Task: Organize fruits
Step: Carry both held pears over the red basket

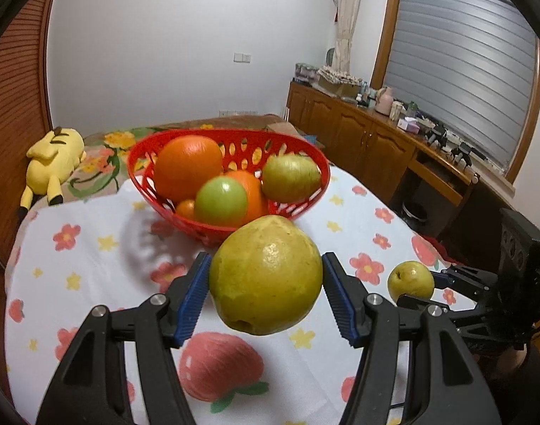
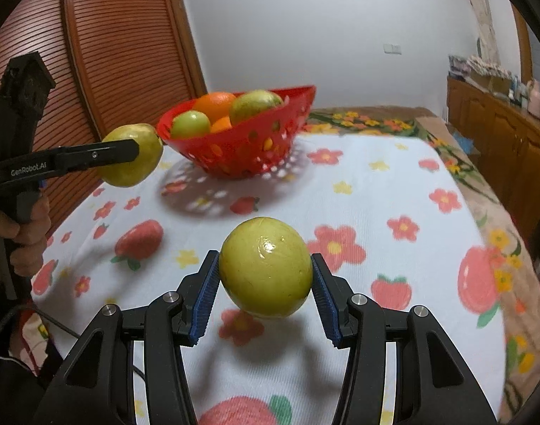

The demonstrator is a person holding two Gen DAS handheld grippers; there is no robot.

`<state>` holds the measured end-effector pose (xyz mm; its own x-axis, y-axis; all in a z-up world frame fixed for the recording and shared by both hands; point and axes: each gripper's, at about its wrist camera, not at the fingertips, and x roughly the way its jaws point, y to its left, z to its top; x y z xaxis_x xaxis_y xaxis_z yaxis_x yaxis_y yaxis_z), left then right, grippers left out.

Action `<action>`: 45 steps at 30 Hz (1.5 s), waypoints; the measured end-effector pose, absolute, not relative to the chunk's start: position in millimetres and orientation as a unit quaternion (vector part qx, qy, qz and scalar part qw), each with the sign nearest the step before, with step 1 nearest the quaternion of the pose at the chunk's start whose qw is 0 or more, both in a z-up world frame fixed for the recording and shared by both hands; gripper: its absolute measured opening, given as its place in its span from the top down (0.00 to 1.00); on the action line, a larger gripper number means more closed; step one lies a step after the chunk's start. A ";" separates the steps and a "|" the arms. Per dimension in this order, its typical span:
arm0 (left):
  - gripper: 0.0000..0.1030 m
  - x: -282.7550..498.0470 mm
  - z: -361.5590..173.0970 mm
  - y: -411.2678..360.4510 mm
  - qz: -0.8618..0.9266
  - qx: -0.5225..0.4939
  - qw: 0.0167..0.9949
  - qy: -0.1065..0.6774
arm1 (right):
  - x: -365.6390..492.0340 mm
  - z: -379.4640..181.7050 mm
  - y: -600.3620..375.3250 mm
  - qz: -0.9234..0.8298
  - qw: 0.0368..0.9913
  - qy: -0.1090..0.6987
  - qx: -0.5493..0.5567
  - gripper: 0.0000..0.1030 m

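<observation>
Fruits: left gripper (image 1: 266,288) pinches a pear (image 1: 266,274) aloft just short of the basket (image 1: 142,173); right gripper (image 2: 265,281) pinches a guava (image 2: 266,267) above the cloth (image 2: 376,191). Step in hand looks like carry-to-basket; next, clear the rim, release. Basket holds oranges and green fruit.

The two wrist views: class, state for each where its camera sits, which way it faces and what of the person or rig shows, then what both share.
Left wrist view: on the left gripper, looking along its fingers over the held large pear to the red basket; the right gripper shows at right.
Right wrist view: on the right gripper, facing the same basket past its small pear; the left gripper and a hand show at left.
Shared: basket, both pears, the flowered cloth.
</observation>
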<state>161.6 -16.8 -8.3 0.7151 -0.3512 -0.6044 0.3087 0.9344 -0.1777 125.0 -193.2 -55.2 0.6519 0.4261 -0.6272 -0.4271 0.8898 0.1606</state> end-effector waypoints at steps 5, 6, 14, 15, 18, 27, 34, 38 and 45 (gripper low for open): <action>0.40 161.3 3.0 -13.3 -0.176 -0.030 0.931 0.319 | 128.6 -35.8 -190.1 0.242 0.913 0.330 -0.011 0.50; 0.40 161.3 5.2 -13.1 -0.175 -0.030 0.932 0.317 | 130.1 -31.2 -189.7 0.244 0.913 0.327 -0.012 0.50; 0.40 164.3 19.9 -11.4 -0.176 -0.028 0.937 0.299 | 141.4 -5.2 -178.1 0.260 0.915 0.306 -0.029 0.50; 0.40 164.5 21.4 -12.1 -0.177 -0.027 0.938 0.297 | 142.7 -1.3 -176.2 0.263 0.916 0.302 -0.032 0.50; 0.40 166.3 25.8 -12.7 -0.178 -0.026 0.939 0.292 | 148.0 8.7 -169.4 0.268 0.916 0.295 -0.041 0.50; 0.40 188.7 29.9 -10.2 -0.181 -0.026 0.941 0.286 | 174.3 27.1 -157.0 0.281 0.915 0.283 -0.052 0.50; 0.40 215.0 28.2 -7.1 -0.176 -0.025 0.940 0.292 | 213.9 36.6 -152.1 0.289 0.913 0.279 -0.064 0.50; 0.40 232.3 25.7 -3.9 -0.171 -0.030 0.939 0.296 | 242.1 38.7 -147.9 0.292 0.911 0.282 -0.073 0.50; 0.40 258.4 20.1 -2.1 -0.164 -0.033 0.937 0.307 | 292.9 26.1 -143.2 0.299 0.900 0.307 -0.083 0.50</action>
